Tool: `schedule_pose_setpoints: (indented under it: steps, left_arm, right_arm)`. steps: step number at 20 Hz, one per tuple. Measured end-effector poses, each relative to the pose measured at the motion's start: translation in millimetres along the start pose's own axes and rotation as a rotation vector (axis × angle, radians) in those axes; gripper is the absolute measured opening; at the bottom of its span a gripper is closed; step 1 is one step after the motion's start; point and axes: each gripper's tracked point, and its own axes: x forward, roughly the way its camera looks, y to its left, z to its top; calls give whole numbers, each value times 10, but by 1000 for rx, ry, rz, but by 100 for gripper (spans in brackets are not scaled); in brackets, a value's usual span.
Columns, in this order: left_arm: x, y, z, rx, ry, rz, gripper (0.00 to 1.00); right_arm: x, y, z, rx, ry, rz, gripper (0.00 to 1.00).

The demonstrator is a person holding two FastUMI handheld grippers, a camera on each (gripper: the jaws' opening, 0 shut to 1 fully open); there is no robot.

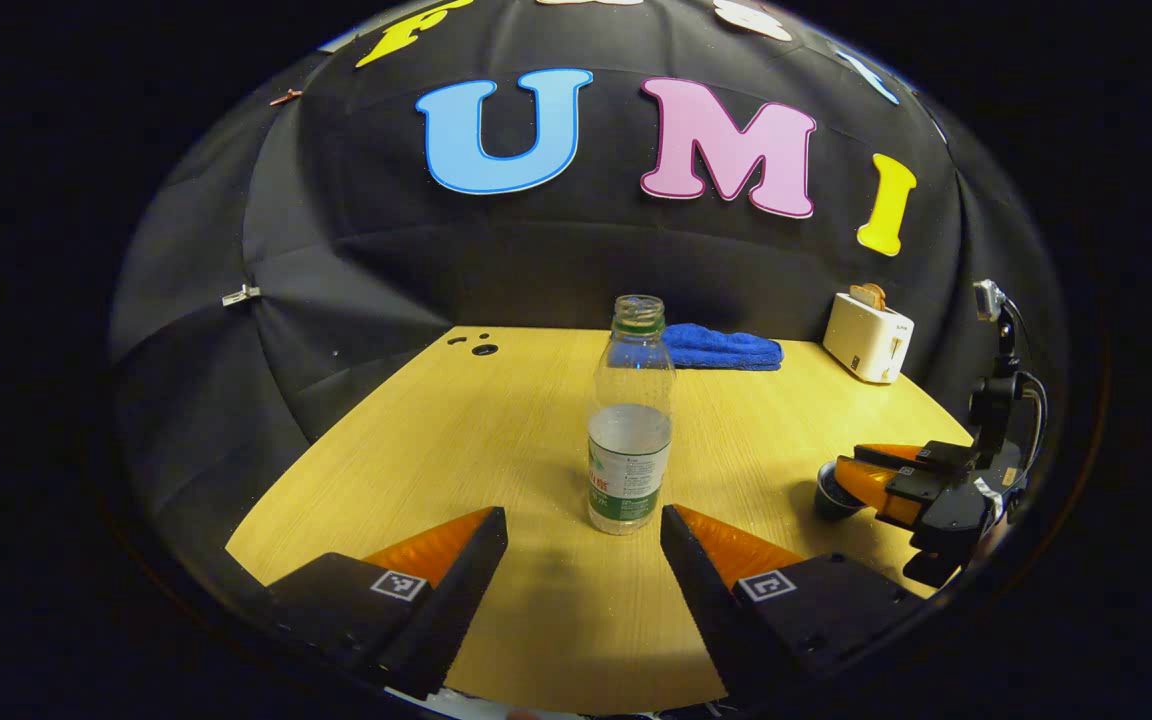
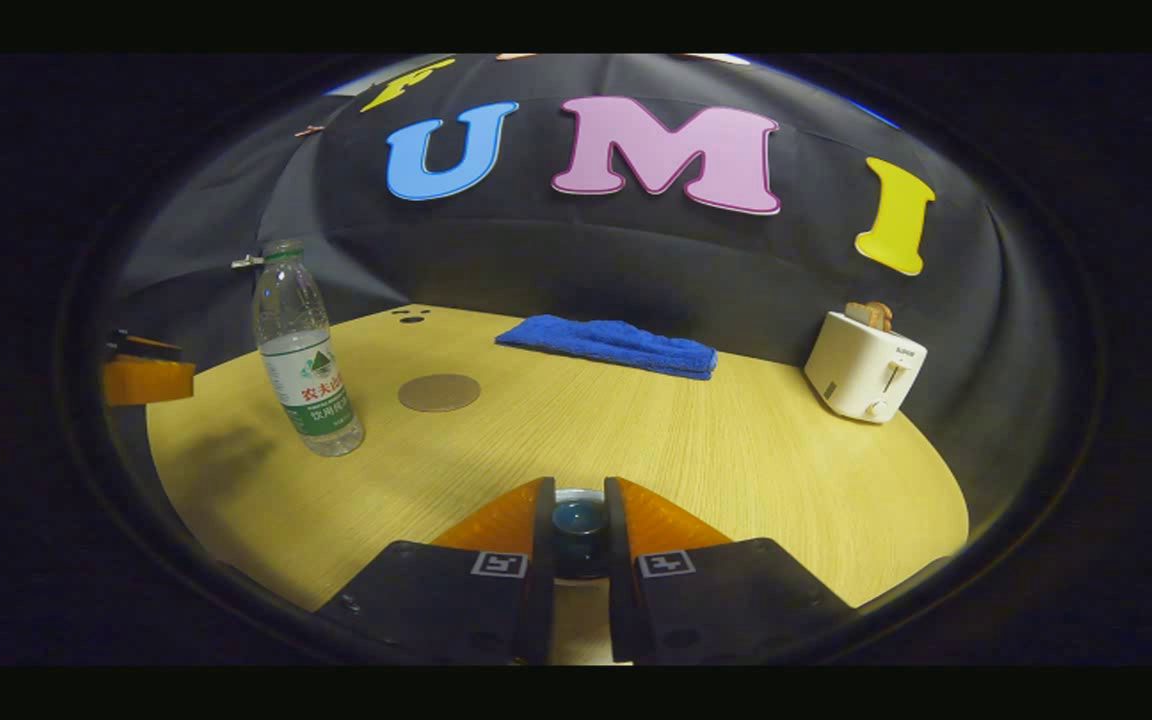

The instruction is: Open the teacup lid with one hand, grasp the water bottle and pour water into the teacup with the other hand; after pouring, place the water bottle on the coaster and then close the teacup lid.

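On table [image 1: 496,420], water bottle [image 1: 631,420] upright, uncrowded

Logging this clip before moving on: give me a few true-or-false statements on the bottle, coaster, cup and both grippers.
1. The water bottle has no cap. True.
2. The bottle stands on the coaster. False: it stands on the table, beside the coaster.
3. The left gripper grips the bottle. False: its jaws are open, short of it.
4. The right gripper has its jaws closed around the teacup lid. True.
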Motion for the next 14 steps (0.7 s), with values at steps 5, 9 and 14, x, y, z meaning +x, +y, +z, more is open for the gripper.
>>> schedule_pose_setpoints:
  steps: [5, 9, 14]
  left_arm:
    - [147, -118, -36, 128, -55, -64, 97]
    - [399, -263, -35, 144, -81, -104, 97]
    - [800, -279, -14, 72, -109, -82, 96]
  right_arm:
    - [-44, -27, 105, 37, 0, 10, 30]
    - [-73, -95, 303, 55, -15, 8, 30]
    - [-126, -158, 429, 82, -20, 9, 20]
